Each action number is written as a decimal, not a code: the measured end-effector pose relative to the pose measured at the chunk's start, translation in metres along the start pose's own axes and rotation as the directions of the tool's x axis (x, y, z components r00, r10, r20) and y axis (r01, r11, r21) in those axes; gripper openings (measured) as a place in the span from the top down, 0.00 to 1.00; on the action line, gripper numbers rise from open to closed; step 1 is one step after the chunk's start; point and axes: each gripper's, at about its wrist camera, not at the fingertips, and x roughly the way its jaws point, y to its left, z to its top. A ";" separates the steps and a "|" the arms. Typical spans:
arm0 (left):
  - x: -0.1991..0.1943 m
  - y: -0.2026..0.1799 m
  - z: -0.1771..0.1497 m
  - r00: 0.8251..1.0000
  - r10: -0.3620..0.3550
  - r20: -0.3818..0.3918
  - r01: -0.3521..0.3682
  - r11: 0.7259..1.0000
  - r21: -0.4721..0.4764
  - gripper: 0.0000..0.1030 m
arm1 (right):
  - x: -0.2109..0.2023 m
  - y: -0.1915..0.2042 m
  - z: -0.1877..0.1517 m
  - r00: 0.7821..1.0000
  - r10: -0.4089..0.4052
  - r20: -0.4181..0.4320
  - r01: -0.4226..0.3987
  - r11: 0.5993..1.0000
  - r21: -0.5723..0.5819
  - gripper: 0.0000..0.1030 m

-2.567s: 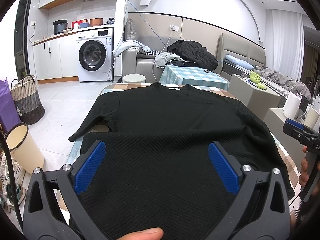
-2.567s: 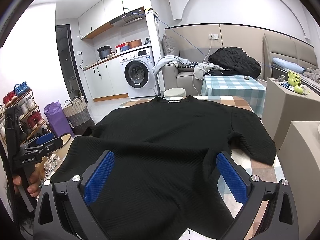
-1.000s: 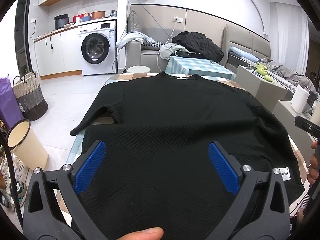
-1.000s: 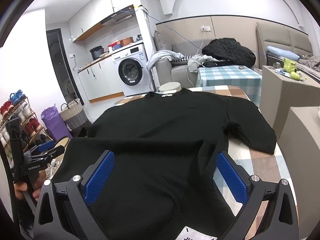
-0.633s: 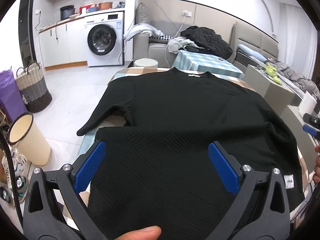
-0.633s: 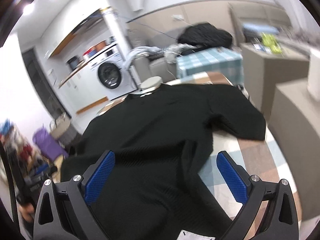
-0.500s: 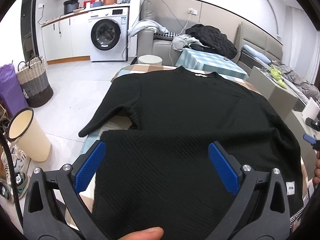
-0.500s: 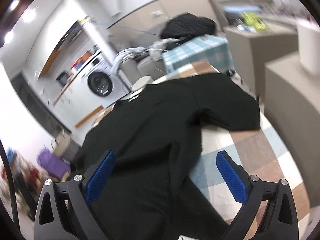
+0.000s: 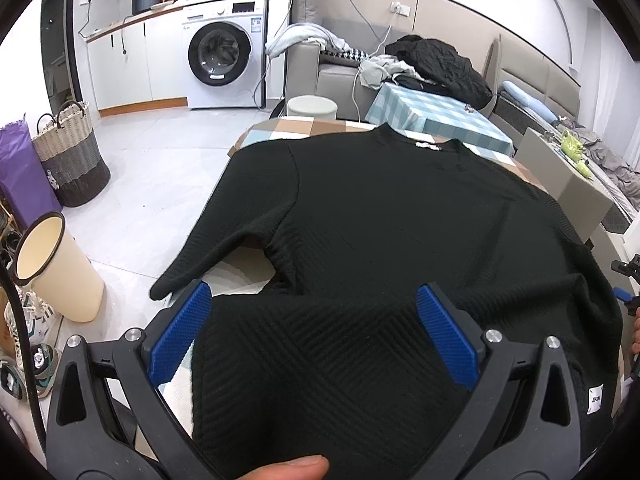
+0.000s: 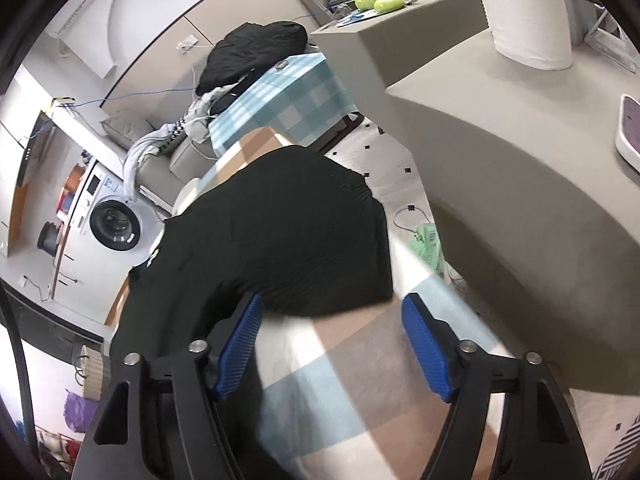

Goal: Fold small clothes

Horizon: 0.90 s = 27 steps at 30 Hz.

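Left claw [image 9: 314,332] gapes wide over the black ribbed knit sweater [image 9: 400,220] on the checked desk [image 9: 276,128]. Right claw [image 10: 332,344] is closing near its sleeve, holding nothing.

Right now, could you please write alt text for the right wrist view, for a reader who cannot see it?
The right claw, its blue fingers closing with nothing between them, points down at the cuff of a black sweater's sleeve lying on a checked tablecloth. The view is tilted and blurred, with a washing machine at left.

Only text: small white tag [image 9: 595,399] on black sweater [image 9: 400,220] hem, possibly "JIUFAN", too small to confirm.
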 end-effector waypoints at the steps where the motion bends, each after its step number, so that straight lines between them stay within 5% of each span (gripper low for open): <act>1: 0.004 -0.001 0.001 1.000 -0.003 -0.004 0.003 1.000 -0.001 0.01 | 0.006 -0.001 0.005 1.000 0.009 -0.018 -0.009 1.000 0.001 0.33; 9: 0.027 -0.015 0.005 1.000 -0.003 -0.027 0.003 1.000 0.016 0.01 | 0.021 -0.011 0.001 0.998 -0.022 -0.056 0.022 1.000 -0.004 0.36; 12: 0.033 -0.019 0.008 0.999 -0.004 -0.031 0.005 1.000 0.019 0.01 | 0.027 0.001 0.001 0.996 -0.084 -0.024 0.082 0.995 -0.053 0.50; 14: 0.034 -0.020 0.010 1.000 -0.007 -0.029 0.007 1.000 0.018 0.01 | 0.034 0.007 0.002 0.994 -0.108 -0.019 0.106 0.991 -0.079 0.75; 19: 0.040 -0.025 0.015 1.000 -0.005 -0.025 0.005 1.000 0.010 0.01 | 0.032 0.006 0.015 0.987 -0.150 0.053 0.153 0.986 -0.067 0.85; 23: 0.043 -0.023 0.015 1.000 -0.011 -0.025 0.011 1.000 0.004 0.01 | 0.014 0.006 0.037 0.985 -0.117 0.130 0.119 0.993 -0.012 0.85; 27: 0.043 -0.020 0.015 1.000 -0.014 -0.020 0.014 1.000 0.001 0.01 | 0.002 0.039 0.053 0.971 0.025 0.238 -0.015 0.999 -0.041 0.85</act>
